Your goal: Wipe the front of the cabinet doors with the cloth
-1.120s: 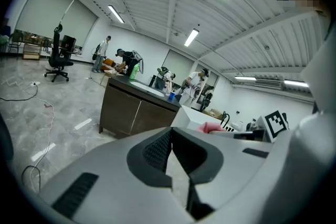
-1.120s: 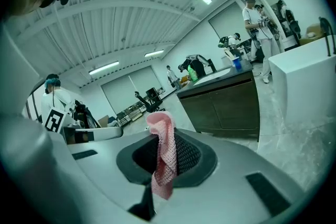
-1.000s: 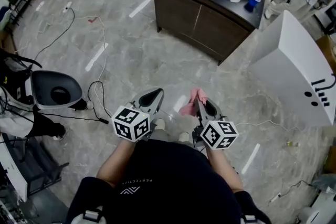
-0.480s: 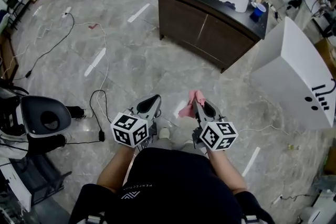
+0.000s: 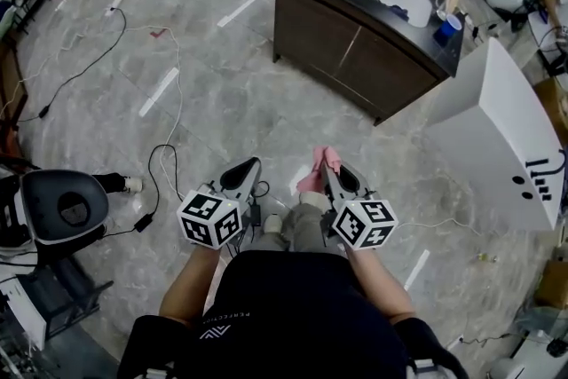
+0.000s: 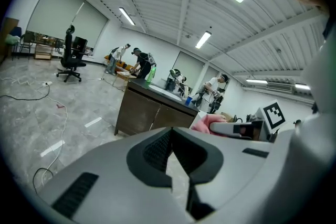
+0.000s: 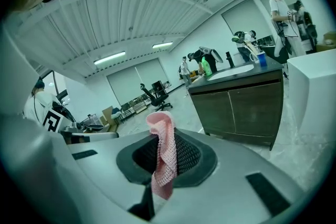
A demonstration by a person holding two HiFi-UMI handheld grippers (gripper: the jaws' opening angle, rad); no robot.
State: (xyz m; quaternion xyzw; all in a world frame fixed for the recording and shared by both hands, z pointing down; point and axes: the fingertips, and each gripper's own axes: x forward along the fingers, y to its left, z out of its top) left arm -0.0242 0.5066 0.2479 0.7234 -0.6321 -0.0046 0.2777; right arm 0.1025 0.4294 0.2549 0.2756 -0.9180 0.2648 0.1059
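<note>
Right gripper, head view: clamped on a crumpled pink cloth, well apart from the dark cabinet doors. I note open floor between. Left gripper view: left gripper closed, empty. Right gripper view: cloth hangs pinched between the jaws, cabinet doors ahead.

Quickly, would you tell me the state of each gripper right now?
Left gripper: shut, holding nothing.
Right gripper: shut on the pink cloth.
</note>
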